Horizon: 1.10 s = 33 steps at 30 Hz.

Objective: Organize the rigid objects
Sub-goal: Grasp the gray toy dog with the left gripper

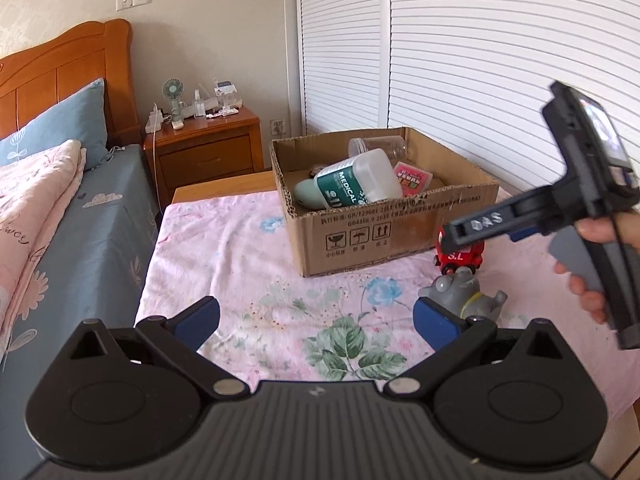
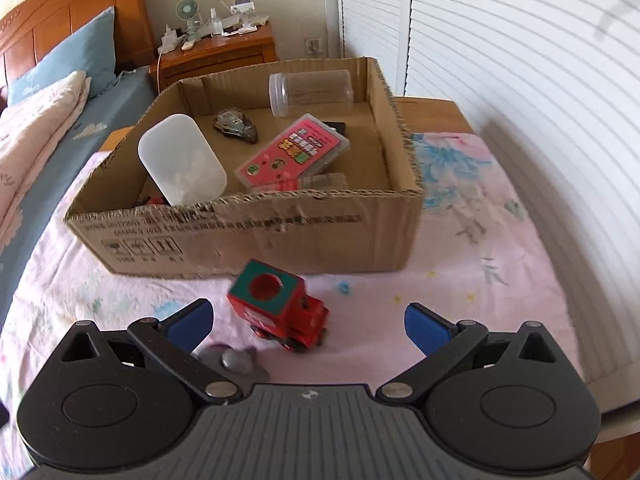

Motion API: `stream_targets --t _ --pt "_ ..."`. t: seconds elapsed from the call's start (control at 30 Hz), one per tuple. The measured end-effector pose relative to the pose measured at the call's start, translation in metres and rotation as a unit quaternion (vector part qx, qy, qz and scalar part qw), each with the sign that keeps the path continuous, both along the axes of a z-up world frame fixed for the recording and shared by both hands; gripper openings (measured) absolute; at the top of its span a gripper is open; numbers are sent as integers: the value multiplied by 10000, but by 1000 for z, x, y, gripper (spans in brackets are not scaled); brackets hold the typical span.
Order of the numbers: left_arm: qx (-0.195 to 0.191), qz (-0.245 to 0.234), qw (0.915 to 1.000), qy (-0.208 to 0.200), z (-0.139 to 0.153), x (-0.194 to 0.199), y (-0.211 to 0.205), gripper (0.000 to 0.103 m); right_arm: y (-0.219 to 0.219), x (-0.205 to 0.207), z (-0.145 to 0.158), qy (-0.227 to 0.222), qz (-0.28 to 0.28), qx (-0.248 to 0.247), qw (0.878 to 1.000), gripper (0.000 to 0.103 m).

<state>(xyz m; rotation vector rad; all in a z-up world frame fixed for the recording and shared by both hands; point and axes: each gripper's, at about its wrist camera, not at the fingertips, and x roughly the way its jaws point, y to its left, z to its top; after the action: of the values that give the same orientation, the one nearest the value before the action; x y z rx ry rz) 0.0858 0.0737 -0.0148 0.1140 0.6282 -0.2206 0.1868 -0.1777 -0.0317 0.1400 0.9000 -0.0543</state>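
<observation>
A cardboard box (image 1: 400,236) (image 2: 256,236) stands on the floral cloth and holds a medical bottle (image 1: 356,180) (image 2: 180,160), a clear jar (image 2: 310,92), a pink case (image 2: 294,152) and other items. A red toy train (image 2: 280,304) (image 1: 460,258) stands on the cloth in front of the box. A grey toy animal (image 1: 460,288) (image 2: 234,360) lies beside it. My left gripper (image 1: 316,320) is open and empty, its right finger just left of the grey toy. My right gripper (image 2: 308,324) is open and empty above the train; in the left wrist view the right gripper (image 1: 460,236) hovers over the train.
A bed with blue sheet (image 1: 80,232) and pink quilt (image 1: 32,196) lies left. A wooden nightstand (image 1: 204,148) with a fan and small items stands behind. White louvred doors (image 1: 460,48) are behind the box. The table's right edge (image 2: 580,360) is near.
</observation>
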Motion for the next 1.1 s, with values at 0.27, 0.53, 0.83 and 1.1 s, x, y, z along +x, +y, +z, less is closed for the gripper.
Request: stream_targets --t 0.27,0.53,0.83,1.1 --pt "75 -19 10000 34 -3 -2 -2 102 -12 4 -16 93 -363 -88 9993 103" --pt "33 -221 9997 124 -6 5 -13 102 -51 -33 -25 195 -755 -77 9969 103" --pt "-32 -730 9969 287 -12 9 -38 102 -52 -62 -37 123 -397 -596 9974 103" --pt "-50 -1659 9846 549 -24 19 -61 102 -56 -79 -36 15 75 -585 9983 103"
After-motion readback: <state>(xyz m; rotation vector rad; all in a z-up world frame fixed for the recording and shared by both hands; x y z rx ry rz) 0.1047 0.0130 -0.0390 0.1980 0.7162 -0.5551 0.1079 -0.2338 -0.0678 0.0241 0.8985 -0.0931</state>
